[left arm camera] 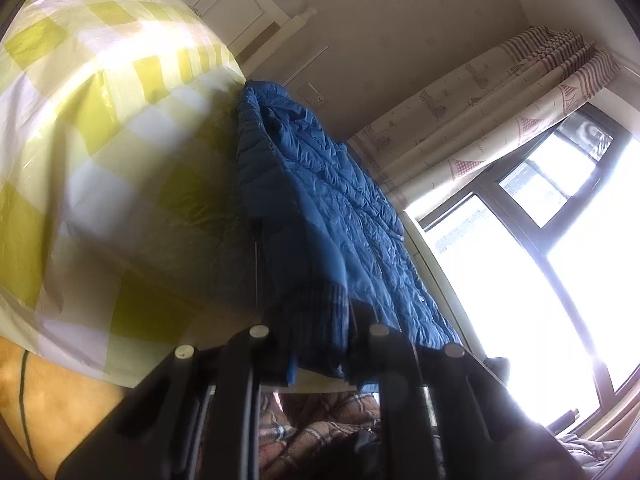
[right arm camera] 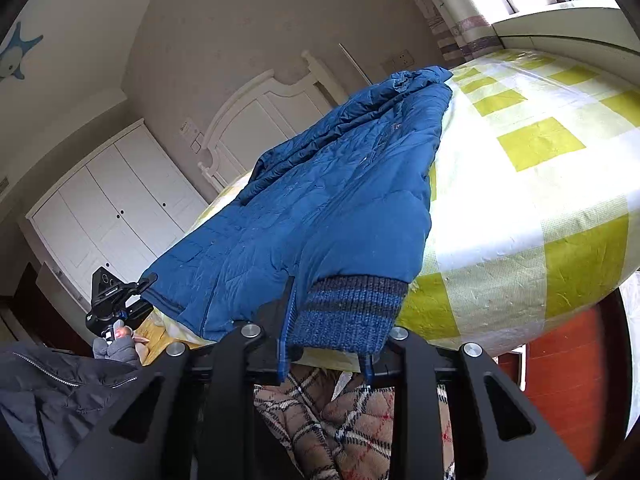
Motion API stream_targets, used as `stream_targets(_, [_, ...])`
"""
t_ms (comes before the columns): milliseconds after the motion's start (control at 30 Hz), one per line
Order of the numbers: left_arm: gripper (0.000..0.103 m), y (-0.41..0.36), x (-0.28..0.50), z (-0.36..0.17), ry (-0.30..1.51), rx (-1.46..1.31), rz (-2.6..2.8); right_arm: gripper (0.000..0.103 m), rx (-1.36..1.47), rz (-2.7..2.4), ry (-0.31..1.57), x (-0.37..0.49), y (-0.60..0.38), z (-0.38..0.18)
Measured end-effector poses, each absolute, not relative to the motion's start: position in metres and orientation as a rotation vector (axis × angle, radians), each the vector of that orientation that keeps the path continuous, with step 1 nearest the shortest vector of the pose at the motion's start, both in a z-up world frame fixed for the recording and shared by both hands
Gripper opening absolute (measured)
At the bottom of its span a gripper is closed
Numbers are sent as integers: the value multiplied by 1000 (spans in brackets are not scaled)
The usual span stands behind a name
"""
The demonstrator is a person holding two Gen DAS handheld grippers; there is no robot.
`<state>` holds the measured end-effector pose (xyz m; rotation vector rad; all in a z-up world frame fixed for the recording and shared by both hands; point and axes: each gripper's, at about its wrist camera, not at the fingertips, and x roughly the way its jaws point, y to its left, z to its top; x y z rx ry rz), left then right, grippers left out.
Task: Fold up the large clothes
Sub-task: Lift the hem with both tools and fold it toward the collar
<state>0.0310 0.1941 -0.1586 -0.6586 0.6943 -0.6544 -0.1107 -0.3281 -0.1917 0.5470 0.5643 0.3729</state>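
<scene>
A: What is the biggest thing here?

B: The bed, under a yellow-and-white checked cover with a glossy plastic sheen. Over its near edge lies the blue quilted jacket, spread lengthwise with its hem end hanging toward the person.

A: How will that jacket handle?

B: I judge it light and puffy, soft all through, with a slick shell that can slide on the plastic cover. It will sag and billow when lifted, so two holds spaced well apart suit it better than one.

A: Where would you take hold?

B: At the firmer parts. The knitted striped cuff is thick and rough, a better bite than the smooth quilting.

A: And the grippers?

B: The right gripper is clenched on that cuff and the fabric edge beside it. The left gripper is closed on a dark ribbed edge of the jacket, though that view is blurred. In the right wrist view the left gripper sits at the jacket's far corner, held by a gloved hand.
</scene>
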Motion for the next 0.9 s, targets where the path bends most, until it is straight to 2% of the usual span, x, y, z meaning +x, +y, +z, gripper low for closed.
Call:
stream_targets(33, [19, 194, 32, -161, 703, -657, -643, 33, 551, 375, 576, -109, -328, -193])
stream_targets(100, [33, 194, 32, -169, 729, -663, -606, 36, 573, 365, 593, -108, -330, -196])
stream_targets(133, [45, 193, 33, -173, 746, -658, -575, 38, 591, 365, 599, -107, -331, -199])
stream_targets(167, [61, 192, 34, -178, 766, -654, -551, 39, 602, 363, 603, -109, -332, -201])
stream_targets(300, [67, 190, 38, -185, 798, -634, -538, 41, 644, 371, 594, -105, -337, -204])
stream_targets(367, [73, 190, 43, -185, 797, -648, -550, 46, 662, 360, 589, -101, -340, -206])
stream_targets(400, [73, 190, 46, -186, 802, -655, -548, 52, 673, 351, 590, -98, -342, -208])
stream_targets(467, [73, 191, 53, -190, 819, -674, -537, 54, 695, 349, 593, -92, -345, -213])
stream_targets(533, [71, 190, 56, -196, 838, -674, -533, 54, 695, 349, 581, -92, -345, -215])
stream_targets(567, [59, 190, 57, -197, 845, -663, -522, 53, 681, 342, 570, -93, -344, -213])
stream_targets(600, [46, 190, 55, -198, 844, -667, -527, 47, 656, 325, 564, -95, -342, -211])
stream_targets(667, [29, 194, 50, -196, 827, -682, -525, 38, 603, 294, 567, -101, -336, -209])
stream_targets(700, [17, 196, 45, -193, 800, -684, -538, 31, 595, 306, 545, -105, -334, -208])
stream_targets(900, [12, 197, 23, -157, 703, -664, -603, 20, 523, 313, 456, -138, -327, -171])
